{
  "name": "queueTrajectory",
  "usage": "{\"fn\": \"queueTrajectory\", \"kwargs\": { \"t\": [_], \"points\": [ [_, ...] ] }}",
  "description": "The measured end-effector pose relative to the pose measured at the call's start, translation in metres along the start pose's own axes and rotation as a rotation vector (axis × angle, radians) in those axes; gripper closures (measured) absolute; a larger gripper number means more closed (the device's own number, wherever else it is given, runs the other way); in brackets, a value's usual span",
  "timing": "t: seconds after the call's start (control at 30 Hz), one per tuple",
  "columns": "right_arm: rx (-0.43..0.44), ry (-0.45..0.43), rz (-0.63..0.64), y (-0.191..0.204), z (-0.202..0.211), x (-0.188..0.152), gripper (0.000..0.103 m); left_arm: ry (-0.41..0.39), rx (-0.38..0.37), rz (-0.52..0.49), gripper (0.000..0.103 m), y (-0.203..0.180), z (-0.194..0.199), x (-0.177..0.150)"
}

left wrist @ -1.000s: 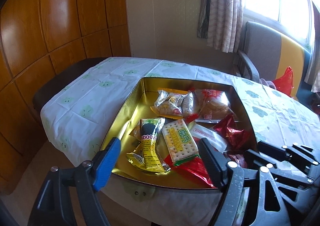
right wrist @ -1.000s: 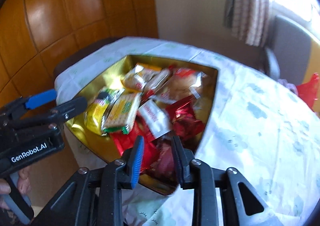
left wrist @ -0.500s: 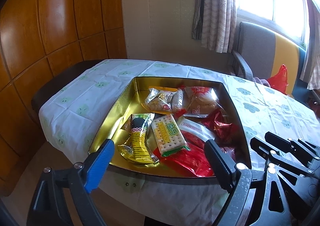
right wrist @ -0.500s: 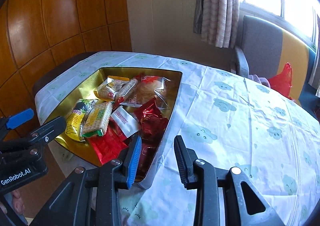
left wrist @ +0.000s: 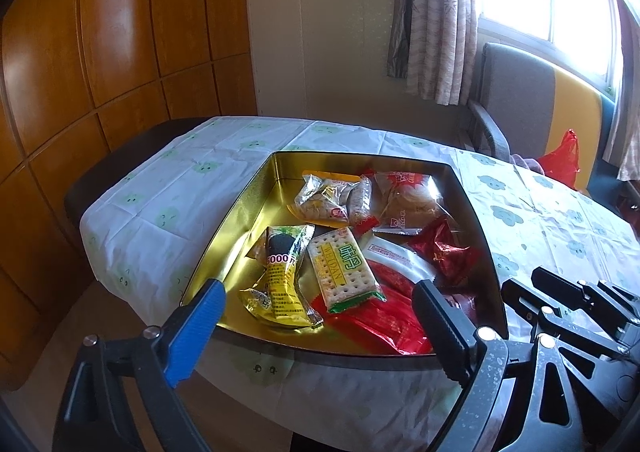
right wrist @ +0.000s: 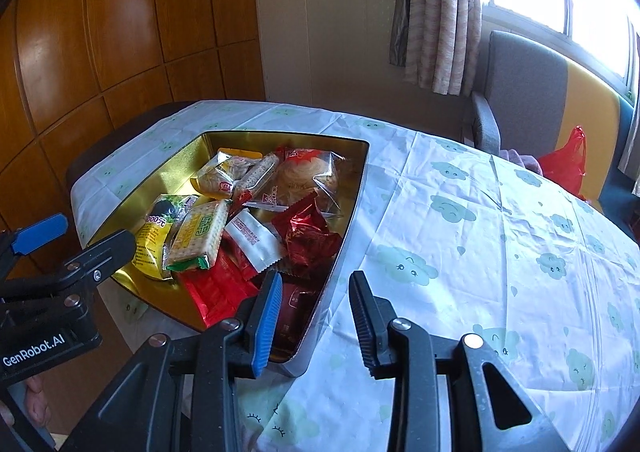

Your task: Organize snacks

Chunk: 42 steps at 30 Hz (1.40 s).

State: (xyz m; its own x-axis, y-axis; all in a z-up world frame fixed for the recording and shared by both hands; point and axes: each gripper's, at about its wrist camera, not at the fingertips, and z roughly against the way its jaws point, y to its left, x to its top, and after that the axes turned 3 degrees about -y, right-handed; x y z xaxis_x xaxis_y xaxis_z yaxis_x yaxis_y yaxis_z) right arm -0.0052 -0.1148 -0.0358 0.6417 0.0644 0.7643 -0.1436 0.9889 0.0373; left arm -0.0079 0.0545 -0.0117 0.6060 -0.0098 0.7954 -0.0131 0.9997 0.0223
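A gold-lined tin point(left wrist: 240, 228) point(right wrist: 160, 180) sits on the table and holds several wrapped snacks. Among them are a yellow packet point(left wrist: 280, 284), a green-edged cracker pack point(left wrist: 344, 268), a flat red wrapper point(left wrist: 384, 320), a red foil bag point(left wrist: 444, 252) and clear-bagged pastries point(left wrist: 408, 200). My left gripper point(left wrist: 318, 292) point(right wrist: 94, 230) hovers above the tin's near edge. Its jaws are opening wide, with nothing between them. My right gripper point(right wrist: 316, 280) point(left wrist: 524, 284) hangs over the tin's near right corner, its jaws a little apart and gripping nothing.
A white cloth with green cloud faces point(right wrist: 480, 252) covers the table to the right of the tin. A grey and yellow chair point(right wrist: 520, 92) and a red plastic bag point(right wrist: 564, 164) stand behind it. Wood panelling point(left wrist: 100, 52) lines the left wall. A hand point(right wrist: 36, 400) shows at the lower left.
The left gripper's jaws have spread wider. The right view has swung right and steadied, and its jaws have parted a little more. The snacks have not moved.
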Motion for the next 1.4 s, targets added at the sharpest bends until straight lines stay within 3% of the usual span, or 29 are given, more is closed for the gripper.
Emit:
{"fn": "queueTrajectory", "kwargs": {
  "t": [1.4],
  "points": [
    [0.005,0.007,0.022,0.0060,-0.0025,-0.0008,0.067,0.006,0.008,0.010,0.007,0.0038,-0.0015,0.0011]
  ]
}}
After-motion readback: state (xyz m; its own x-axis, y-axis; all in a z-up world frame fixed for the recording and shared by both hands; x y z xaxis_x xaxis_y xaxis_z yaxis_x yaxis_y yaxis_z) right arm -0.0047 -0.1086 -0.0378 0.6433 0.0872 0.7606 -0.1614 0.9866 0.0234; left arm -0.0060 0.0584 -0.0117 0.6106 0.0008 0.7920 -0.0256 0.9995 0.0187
